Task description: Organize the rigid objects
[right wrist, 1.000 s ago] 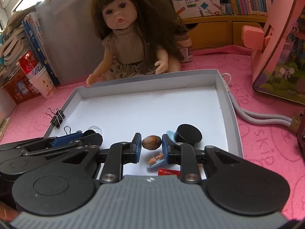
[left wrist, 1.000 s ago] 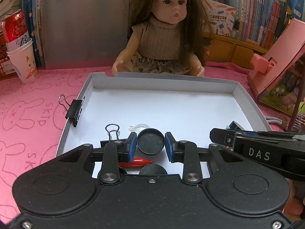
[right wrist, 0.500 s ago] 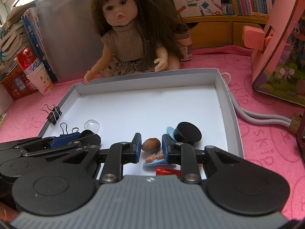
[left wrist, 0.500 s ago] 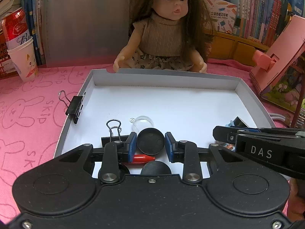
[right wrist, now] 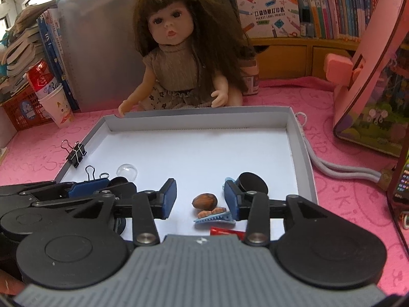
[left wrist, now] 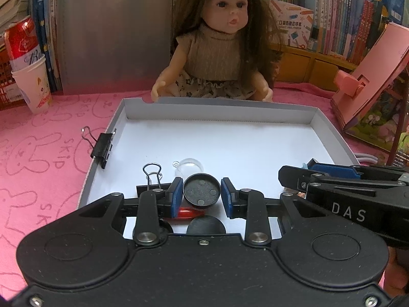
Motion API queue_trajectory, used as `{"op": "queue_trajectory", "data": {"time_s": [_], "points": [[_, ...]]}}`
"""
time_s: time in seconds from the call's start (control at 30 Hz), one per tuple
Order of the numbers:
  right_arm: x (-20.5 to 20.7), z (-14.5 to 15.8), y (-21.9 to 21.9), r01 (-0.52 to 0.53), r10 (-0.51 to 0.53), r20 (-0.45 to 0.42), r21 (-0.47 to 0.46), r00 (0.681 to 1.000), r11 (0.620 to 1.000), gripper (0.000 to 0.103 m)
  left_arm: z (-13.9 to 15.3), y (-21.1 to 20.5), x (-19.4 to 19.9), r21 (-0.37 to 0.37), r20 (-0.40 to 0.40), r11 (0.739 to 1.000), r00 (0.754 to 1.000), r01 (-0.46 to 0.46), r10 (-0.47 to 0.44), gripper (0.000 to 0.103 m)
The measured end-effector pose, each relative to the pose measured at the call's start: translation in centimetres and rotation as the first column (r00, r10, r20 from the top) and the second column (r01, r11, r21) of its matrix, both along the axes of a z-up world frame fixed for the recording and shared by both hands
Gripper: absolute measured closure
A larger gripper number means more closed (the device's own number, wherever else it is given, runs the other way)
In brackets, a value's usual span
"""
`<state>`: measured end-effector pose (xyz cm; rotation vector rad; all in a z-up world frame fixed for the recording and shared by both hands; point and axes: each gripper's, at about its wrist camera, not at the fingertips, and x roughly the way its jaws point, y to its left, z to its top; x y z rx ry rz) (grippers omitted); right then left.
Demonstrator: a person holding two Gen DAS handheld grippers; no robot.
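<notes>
black cap (left wrist: 202,190) sits between left tool (left wrist: 202,194) fingers.

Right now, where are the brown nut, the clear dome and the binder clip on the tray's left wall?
brown nut (right wrist: 204,201): right wrist view, middle of its shell.
clear dome (right wrist: 127,171): right wrist view, top of the dome.
binder clip (left wrist: 102,146): left wrist view, black body clamped on the tray wall.

A shallow white tray (right wrist: 301,151) holds small items near its front edge: a black round cap (left wrist: 202,190), a brown nut (right wrist: 204,201), a blue hair clip (right wrist: 214,216), a clear dome (right wrist: 127,171).
</notes>
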<state>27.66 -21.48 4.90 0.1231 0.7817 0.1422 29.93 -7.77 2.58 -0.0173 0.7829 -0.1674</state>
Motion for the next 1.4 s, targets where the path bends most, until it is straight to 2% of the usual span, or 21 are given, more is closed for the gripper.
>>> {"op": "queue_trajectory", "data": {"time_s": [0.2, 0.47, 0.63, 0.73, 1.0, 1.1, 1.17, 1.4], "points": [[-0.7, 0.8, -0.2, 0.005, -0.005, 0.023, -0.004, 1.0, 1.0, 0.034, 0.9, 0.6, -0.7, -0.01, 0.017, 1.0, 1.0, -0.009, 0.009, 0.066], [-2.3, 2.0, -0.3, 0.004, -0.004, 0.054, 0.001, 0.999, 1.0, 0.03, 2.4, 0.8, -2.5, 0.002, 0.059, 1.0, 0.998, 0.002, -0.002, 0.063], [-3.4, 2.5, -0.9, 0.002, -0.004, 0.057, 0.039, 0.998, 0.999, 0.025, 3.3, 1.3, -4.0, -0.002, 0.089, 1.0, 0.996, 0.003, -0.003, 0.053], [-4.2, 2.8, -0.9, -0.001, -0.002, 0.069, 0.04, 0.998, 0.999, 0.022, 3.7, 1.6, -4.9, -0.005, 0.097, 1.0, 0.995, 0.008, -0.008, 0.05], [-6.1, 3.4, -1.6, -0.006, 0.0, 0.1, 0.064, 0.995, 0.998, 0.004, 4.0, 2.5, -7.4, 0.005, 0.131, 1.0, 0.991, 0.005, -0.006, 0.035], [-6.8, 3.4, -1.8, -0.004, -0.003, 0.103, 0.064, 0.995, 0.998, 0.004, 4.0, 3.0, -8.3, 0.005, 0.133, 1.0, 0.991, 0.003, -0.004, 0.032], [-7.3, 3.3, -1.9, -0.002, -0.005, 0.108, 0.059, 0.994, 0.998, 0.003, 4.0, 3.2, -8.9, 0.009, 0.135, 1.0, 0.991, 0.003, -0.005, 0.025], [-9.0, 3.1, -1.6, -0.013, 0.007, 0.127, 0.04, 0.992, 0.999, 0.0, 3.8, 4.1, -11.2, 0.017, 0.156, 1.0, 0.988, 0.001, -0.004, 0.024]]}}
